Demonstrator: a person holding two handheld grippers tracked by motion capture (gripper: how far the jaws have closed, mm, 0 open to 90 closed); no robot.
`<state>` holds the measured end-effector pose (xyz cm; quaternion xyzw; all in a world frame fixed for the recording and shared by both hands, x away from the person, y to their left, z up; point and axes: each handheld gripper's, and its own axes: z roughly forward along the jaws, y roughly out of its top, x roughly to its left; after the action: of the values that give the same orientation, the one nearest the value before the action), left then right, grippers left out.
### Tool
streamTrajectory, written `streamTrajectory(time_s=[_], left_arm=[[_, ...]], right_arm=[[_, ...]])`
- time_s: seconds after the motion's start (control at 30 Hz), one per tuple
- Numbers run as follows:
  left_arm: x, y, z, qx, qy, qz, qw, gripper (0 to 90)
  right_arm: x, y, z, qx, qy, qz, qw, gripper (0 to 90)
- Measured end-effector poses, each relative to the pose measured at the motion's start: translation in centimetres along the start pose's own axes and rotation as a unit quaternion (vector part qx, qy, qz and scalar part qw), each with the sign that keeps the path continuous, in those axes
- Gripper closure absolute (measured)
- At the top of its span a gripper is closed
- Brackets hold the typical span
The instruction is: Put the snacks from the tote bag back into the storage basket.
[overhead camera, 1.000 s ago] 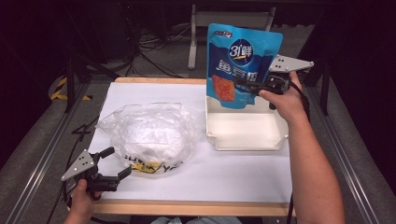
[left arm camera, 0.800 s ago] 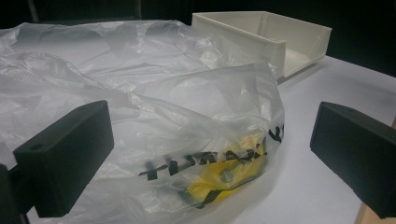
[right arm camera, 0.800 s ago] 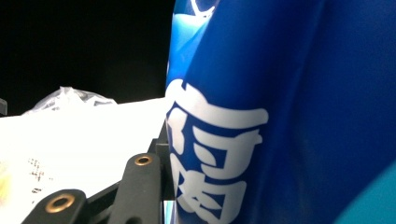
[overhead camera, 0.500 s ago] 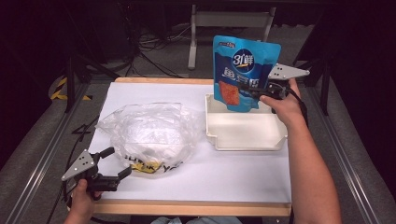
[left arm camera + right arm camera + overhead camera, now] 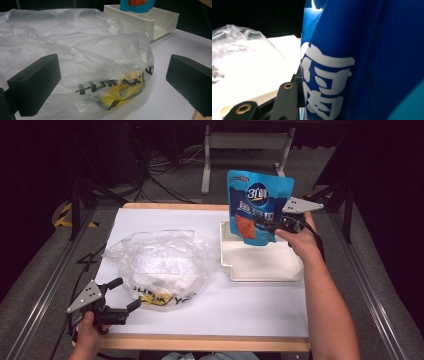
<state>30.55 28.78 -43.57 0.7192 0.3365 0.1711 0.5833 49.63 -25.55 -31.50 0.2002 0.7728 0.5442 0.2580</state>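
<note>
Two grippers work over one white-topped table [image 5: 260, 310]. Its wooden front edge runs just beyond the left gripper [image 5: 121, 296], which sits at the near left corner; the near right part of the top lies bare, as does the strip between the bag [image 5: 160, 265] and the front edge. One white tray [image 5: 265, 267] stands at the far right, its right wall close to the table's right edge and its left wall just beside the bag.

The left gripper has its jaws spread wide and grips nothing. In the left gripper view the bag [image 5: 82, 62] lies between and beyond the two black jaws, with black lettering and a yellow patch at its near end; whether the jaws touch the plastic cannot be told.

The right gripper [image 5: 265, 222] is clamped on one blue pouch [image 5: 257, 205], gripping it by its right side. The pouch hangs upright above the tray's far end, its lower edge over the tray's inside. In the right gripper view the pouch [image 5: 362, 62] is pressed close to the camera, white characters on blue.

Count: one bag, one tray, one pouch.
</note>
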Motion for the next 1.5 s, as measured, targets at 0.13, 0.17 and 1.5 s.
streamTrajectory(time_s=[0.13,0.17,1.5], left_arm=[[0.0,0.0,0.0,0.001,0.000,0.001,1.0000,0.2],[0.0,0.0,0.0,0.002,0.000,0.001,1.0000,0.3],[0.0,0.0,-0.1,0.000,0.000,0.000,1.0000,0.3]], right_arm=[[0.0,-0.7,0.4,0.010,0.003,-0.001,0.9999,60.7],[0.1,-0.9,0.5,0.012,0.004,-0.002,0.9999,60.6],[-0.3,-3.7,2.4,0.065,0.035,0.014,0.9972,56.6]])
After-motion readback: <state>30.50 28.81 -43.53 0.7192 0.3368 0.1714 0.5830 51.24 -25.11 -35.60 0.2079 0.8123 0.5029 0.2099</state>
